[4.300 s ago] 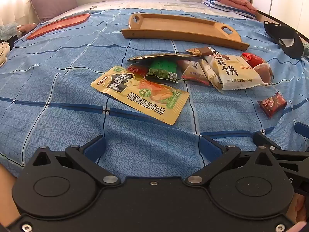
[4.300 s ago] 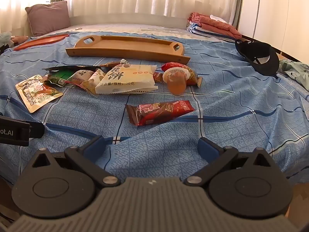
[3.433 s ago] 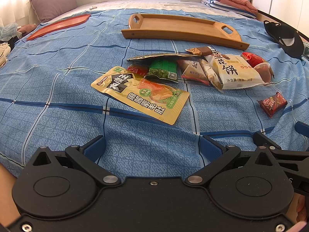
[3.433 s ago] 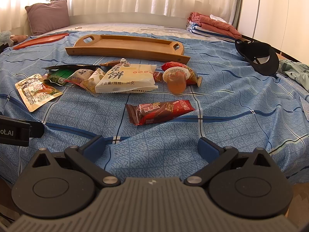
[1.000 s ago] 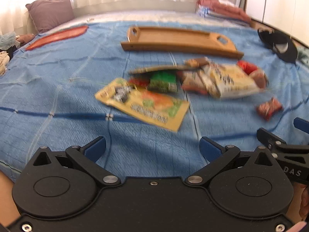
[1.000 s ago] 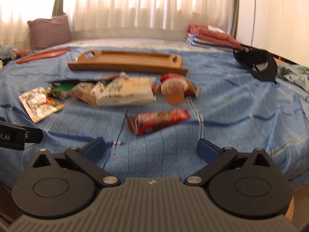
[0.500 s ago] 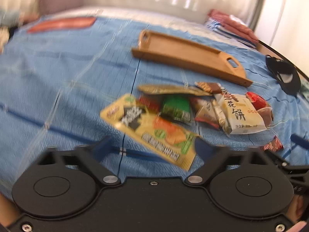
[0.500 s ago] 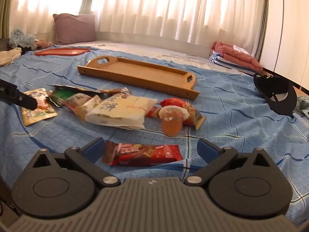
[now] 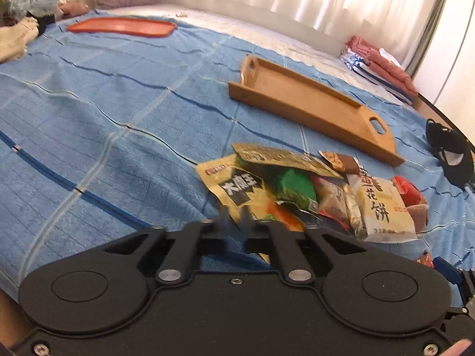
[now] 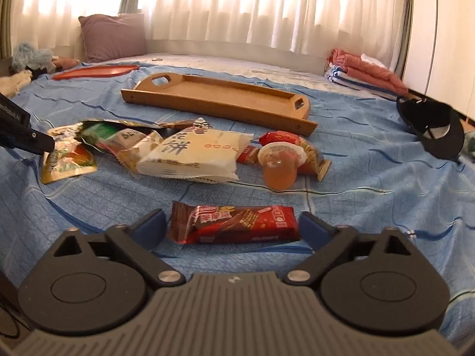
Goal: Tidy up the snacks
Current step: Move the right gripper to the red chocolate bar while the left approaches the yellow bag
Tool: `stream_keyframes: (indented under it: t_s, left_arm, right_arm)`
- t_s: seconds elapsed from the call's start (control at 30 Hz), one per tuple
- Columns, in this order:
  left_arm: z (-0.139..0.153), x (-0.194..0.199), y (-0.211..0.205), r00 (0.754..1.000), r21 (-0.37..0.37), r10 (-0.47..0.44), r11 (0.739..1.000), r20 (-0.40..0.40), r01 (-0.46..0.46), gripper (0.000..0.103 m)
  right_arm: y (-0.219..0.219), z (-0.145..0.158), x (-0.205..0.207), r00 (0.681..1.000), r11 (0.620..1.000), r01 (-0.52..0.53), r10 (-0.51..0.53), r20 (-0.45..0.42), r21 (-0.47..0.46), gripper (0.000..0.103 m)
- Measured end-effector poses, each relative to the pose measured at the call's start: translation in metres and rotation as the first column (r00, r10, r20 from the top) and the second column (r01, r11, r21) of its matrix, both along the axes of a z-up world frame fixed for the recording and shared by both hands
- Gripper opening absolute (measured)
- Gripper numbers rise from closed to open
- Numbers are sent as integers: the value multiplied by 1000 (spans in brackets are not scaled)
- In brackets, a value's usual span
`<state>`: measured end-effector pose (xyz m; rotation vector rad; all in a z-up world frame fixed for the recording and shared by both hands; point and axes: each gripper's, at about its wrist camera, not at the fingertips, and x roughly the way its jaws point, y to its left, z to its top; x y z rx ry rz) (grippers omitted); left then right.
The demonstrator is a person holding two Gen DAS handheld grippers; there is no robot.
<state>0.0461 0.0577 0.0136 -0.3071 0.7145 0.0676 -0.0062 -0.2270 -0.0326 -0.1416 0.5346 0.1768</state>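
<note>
**A:** From the left wrist, our left gripper (image 9: 237, 225) has its fingers brought together on the near edge of the yellow pouch (image 9: 234, 188), we judge. The contact itself is blurred. Why that one?

**B:** It lies at the near left of the heap, with an edge clear of the rest. The wooden tray (image 9: 308, 103) sits empty beyond, likely where we carry it.

**A:** And from the right wrist?

**B:** Our right gripper (image 10: 231, 228) has its fingers wide apart but closing, with the red bar (image 10: 234, 224) lying on the blue bedspread (image 10: 371, 178) between them, pads not yet pressing. It lies alone, apart from the white packet (image 10: 193, 154) and jelly cup (image 10: 279, 166).
</note>
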Motion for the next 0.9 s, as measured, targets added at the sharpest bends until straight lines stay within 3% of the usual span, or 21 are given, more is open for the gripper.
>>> stream_keyframes:
  t_s: [0.1,0.23,0.3,0.33,0.4,0.47,0.57,0.7,0.77,0.9]
  left_arm:
    - [6,-6,-4,1000,52,-7,999,16,6,0]
    - [16,-16,-12,998,50,-49,998,42,47,7]
    - [18,-17,-19,997,41,-64,997,41,62,18]
    - [16,-15,-23,998,44,-56,998,32,55,34]
    - [12,-10,-33,1000,58,-24,998,10,24,53]
    - [9,-4,-45,1000,83,-15,996,10,14,57]
    - [0,9,-63,1000,142,-13,990,8,11,79]
    - [-14,24,-80,999,256,33,966,-23,-26,90]
    - [-20,27,-81,998,268,40,963,-42,-27,94]
    - [-21,12,-72,1000,260,-1,966,-18,5,91]
  right_arm:
    - [4,1,-5,1000,1000,-7,8,14,-22,90]
    - [7,3,-9,1000,1000,-14,14,21,-8,84]
    - [9,4,-9,1000,1000,-15,16,22,-8,84]
    - [10,4,-10,1000,1000,-15,16,25,-8,84]
    - [12,3,-11,999,1000,-13,13,29,-8,84]
    - [12,3,-13,1000,1000,-6,7,31,-4,84]
    - [11,4,-15,999,1000,1,-1,32,3,84]
    - [9,5,-17,999,1000,2,-2,34,8,84]
    - [8,6,-18,999,1000,3,-3,34,13,84]
    - [9,7,-19,999,1000,4,-5,38,15,84]
